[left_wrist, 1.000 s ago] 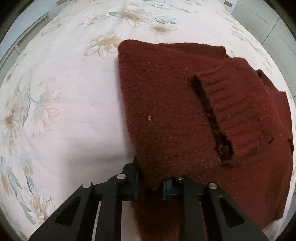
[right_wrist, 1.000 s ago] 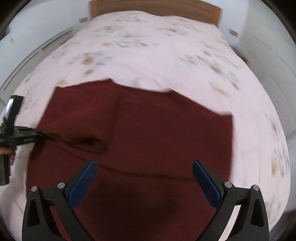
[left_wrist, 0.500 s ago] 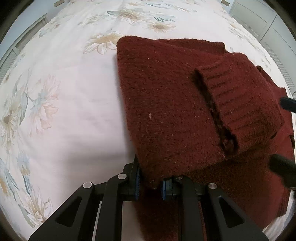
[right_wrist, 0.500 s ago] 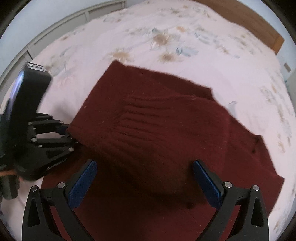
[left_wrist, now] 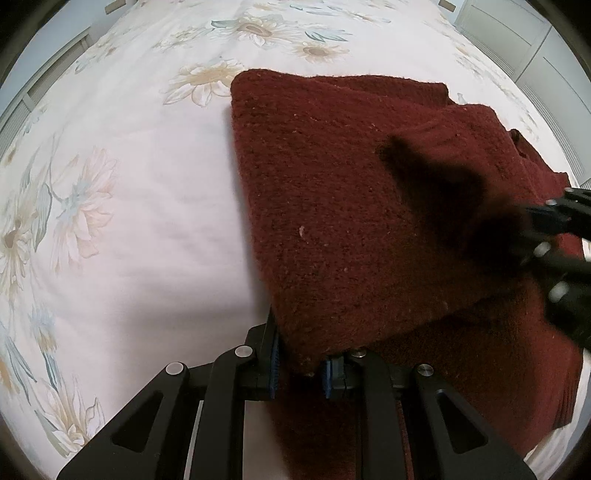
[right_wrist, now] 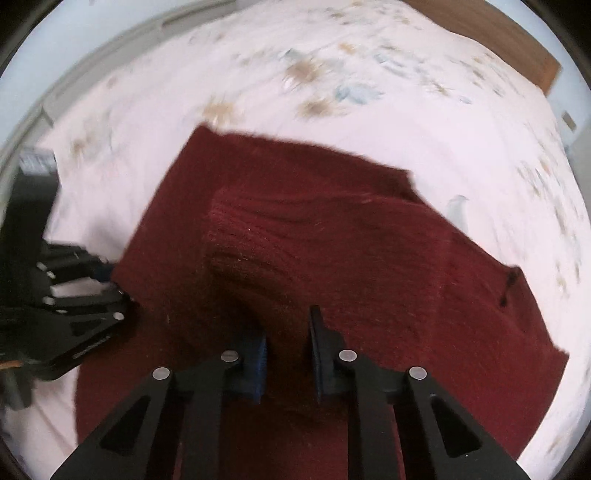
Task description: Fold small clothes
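A dark red knitted sweater point(left_wrist: 351, 206) lies partly folded on the flowered bedspread point(left_wrist: 140, 192). My left gripper point(left_wrist: 299, 363) is shut on the near corner of the folded layer and holds it slightly raised. In the right wrist view the sweater point(right_wrist: 369, 258) fills the middle, with a ribbed sleeve cuff point(right_wrist: 255, 240) on top. My right gripper point(right_wrist: 288, 350) has closed on the sweater's fabric at that sleeve. It shows blurred at the right edge of the left wrist view point(left_wrist: 554, 243). The left gripper shows at the left of the right wrist view point(right_wrist: 99, 280).
The bed's wooden headboard point(right_wrist: 498, 33) is at the far end. White cupboard doors point(left_wrist: 535, 48) stand beside the bed on the right. A pale wall panel point(left_wrist: 40, 85) runs along the left side.
My right gripper has swung in over the sweater, come down and closed from wide open onto the sleeve fabric. My left gripper has kept its hold on the corner, nearly still.
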`<action>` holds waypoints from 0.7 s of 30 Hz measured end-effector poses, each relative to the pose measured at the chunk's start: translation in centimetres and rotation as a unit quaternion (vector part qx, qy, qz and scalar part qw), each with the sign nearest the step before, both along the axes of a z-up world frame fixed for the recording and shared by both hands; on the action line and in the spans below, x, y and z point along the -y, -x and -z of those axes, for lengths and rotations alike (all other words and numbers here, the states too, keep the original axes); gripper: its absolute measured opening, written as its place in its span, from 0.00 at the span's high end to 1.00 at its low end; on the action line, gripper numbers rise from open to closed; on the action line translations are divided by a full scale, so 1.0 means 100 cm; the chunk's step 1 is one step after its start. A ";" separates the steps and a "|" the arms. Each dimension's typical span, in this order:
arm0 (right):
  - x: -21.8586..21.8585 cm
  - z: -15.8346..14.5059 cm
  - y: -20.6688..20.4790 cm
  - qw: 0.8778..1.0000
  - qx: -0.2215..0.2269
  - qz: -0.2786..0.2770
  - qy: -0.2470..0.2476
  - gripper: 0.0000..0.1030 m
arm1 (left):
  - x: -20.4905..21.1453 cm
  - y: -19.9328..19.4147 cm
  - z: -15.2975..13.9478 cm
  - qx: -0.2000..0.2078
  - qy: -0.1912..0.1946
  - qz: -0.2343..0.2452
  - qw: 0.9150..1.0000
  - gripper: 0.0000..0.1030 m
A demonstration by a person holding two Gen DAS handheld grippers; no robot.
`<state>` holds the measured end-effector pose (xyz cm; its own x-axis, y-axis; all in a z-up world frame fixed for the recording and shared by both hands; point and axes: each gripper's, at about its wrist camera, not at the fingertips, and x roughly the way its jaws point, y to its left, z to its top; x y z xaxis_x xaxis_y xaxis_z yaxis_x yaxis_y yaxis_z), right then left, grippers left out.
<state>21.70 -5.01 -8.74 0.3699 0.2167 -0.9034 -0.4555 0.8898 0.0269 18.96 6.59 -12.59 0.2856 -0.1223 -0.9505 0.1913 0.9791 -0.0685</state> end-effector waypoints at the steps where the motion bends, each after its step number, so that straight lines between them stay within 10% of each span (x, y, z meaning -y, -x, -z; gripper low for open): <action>1: 0.011 -0.008 0.001 1.000 0.004 0.013 -0.016 0.82 | -0.001 -0.001 -0.001 0.000 0.002 -0.001 1.000 0.84; 10: 0.118 -0.047 0.018 0.989 0.028 0.126 -0.074 0.82 | -0.009 0.006 -0.017 0.025 0.000 -0.006 1.000 0.87; 21: 0.201 0.014 0.026 0.968 -0.044 0.223 -0.109 0.83 | -0.017 0.011 -0.019 0.028 -0.014 -0.010 0.999 0.88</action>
<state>19.07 -25.13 -10.17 0.3938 0.2419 -0.8868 -0.0138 0.9662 0.2574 17.87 8.29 -10.73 0.3403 -0.0889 -0.9361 0.1752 0.9841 -0.0298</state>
